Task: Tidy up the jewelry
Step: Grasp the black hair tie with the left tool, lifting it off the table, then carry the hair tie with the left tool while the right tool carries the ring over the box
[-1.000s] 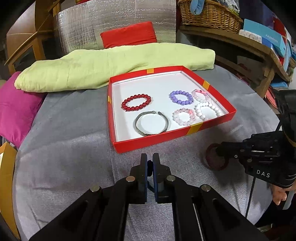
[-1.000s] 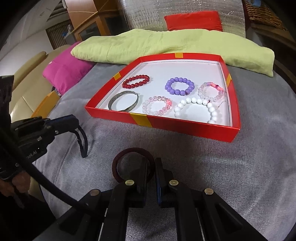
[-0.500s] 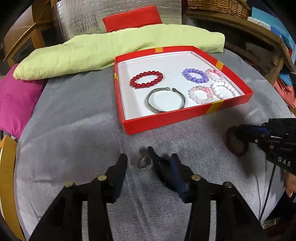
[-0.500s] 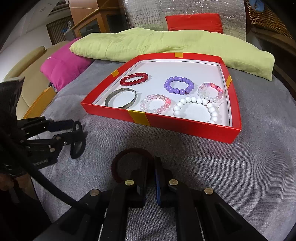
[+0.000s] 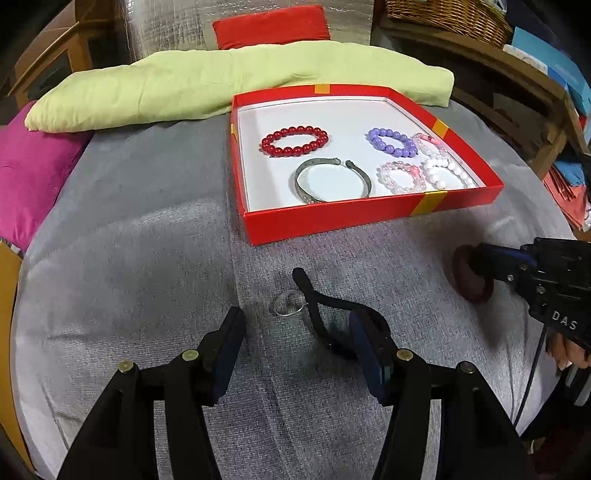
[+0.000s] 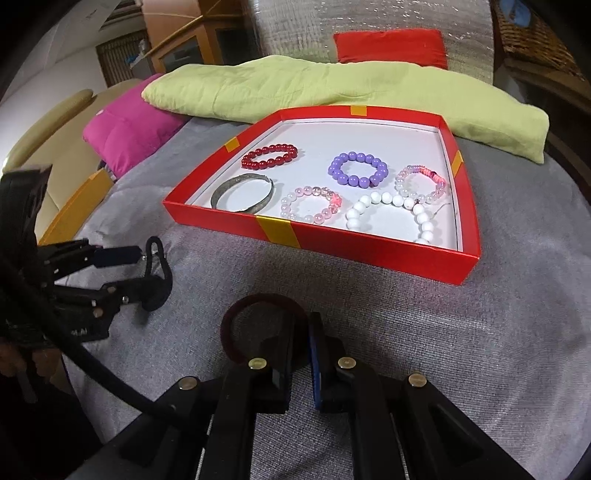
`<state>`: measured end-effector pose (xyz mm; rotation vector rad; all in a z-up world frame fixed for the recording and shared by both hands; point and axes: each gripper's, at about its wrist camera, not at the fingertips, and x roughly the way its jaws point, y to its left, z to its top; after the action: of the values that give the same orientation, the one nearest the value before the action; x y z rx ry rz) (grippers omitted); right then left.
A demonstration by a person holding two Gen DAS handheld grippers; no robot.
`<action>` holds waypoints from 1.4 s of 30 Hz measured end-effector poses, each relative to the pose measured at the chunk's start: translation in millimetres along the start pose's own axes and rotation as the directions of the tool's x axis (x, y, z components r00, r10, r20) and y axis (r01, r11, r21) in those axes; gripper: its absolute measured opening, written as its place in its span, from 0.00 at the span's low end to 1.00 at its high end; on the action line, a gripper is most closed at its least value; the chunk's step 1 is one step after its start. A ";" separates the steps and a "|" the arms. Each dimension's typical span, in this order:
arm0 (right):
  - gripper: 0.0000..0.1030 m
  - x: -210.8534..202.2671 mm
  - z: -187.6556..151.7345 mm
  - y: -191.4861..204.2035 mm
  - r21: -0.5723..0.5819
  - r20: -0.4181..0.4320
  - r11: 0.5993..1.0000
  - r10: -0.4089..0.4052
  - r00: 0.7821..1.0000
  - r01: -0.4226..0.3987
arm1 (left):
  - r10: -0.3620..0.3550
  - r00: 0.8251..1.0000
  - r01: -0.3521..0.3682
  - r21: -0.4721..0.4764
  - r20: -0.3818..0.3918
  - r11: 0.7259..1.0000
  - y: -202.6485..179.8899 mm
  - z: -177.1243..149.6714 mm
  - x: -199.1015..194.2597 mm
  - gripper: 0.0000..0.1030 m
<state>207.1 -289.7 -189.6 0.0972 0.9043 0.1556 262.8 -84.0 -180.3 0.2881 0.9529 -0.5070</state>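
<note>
Dropped since earlier, black cord (image 5: pixel 325 306) lies on grey cloth (image 5: pixel 140 236); left claw (image 5: pixel 299 350) opening, right claw (image 6: pixel 299 354) pinches maroon ring (image 6: pixel 236 321).

A grey-clothed tabletop (image 5: pixel 129 229), wooden shelving (image 5: pixel 517 70) with a wicker basket (image 5: pixel 450 14), perhaps a beige sofa (image 6: pixel 40 136) alongside.

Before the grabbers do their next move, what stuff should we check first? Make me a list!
1. Left gripper jaws clear of the black hair tie: opening now, tie lies between them, not pinched: ok.
2. Small silver ring visible on the cloth: ok.
3. Right gripper shut on the dark red hair tie: ok.
4. Red box has bare floor left for more: ok.
5. Ring free of the black tie: cannot tell, they touch.
</note>
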 end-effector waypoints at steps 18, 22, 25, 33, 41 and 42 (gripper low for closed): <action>0.08 -24.1 -23.4 -5.7 0.228 0.026 0.974 -0.009 1.000 0.002 | -0.013 0.999 0.013 0.021 0.034 1.000 -25.5 -9.7 -10.9 0.08; 0.08 -31.9 -28.2 -11.1 0.281 0.026 0.960 -0.002 1.000 -0.005 | -0.044 0.998 0.044 0.007 0.049 0.999 -31.2 -16.6 -22.1 0.08; 0.08 -42.4 -27.1 -14.2 0.304 0.044 0.953 -0.001 0.999 -0.012 | -0.065 0.995 0.064 0.013 0.081 0.998 -40.1 -17.1 -32.0 0.08; 0.08 -80.6 -18.8 -29.3 0.360 0.067 0.933 -0.046 0.997 0.019 | -0.118 0.976 0.113 0.033 0.181 0.993 -57.2 0.4 -46.8 0.08; 0.08 -79.7 -7.8 -34.5 0.365 0.052 0.931 -0.033 0.998 0.012 | -0.119 0.967 0.116 0.025 0.226 0.993 -52.8 13.1 -50.1 0.08; 0.08 -80.5 -3.8 -35.2 0.377 0.064 0.926 -0.018 0.998 -0.007 | -0.114 0.967 0.112 0.022 0.229 0.993 -50.5 14.1 -50.0 0.08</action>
<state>158.4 -338.4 -134.9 0.4562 0.8590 -0.0298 222.0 -118.8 -131.6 0.1785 0.7441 -0.6356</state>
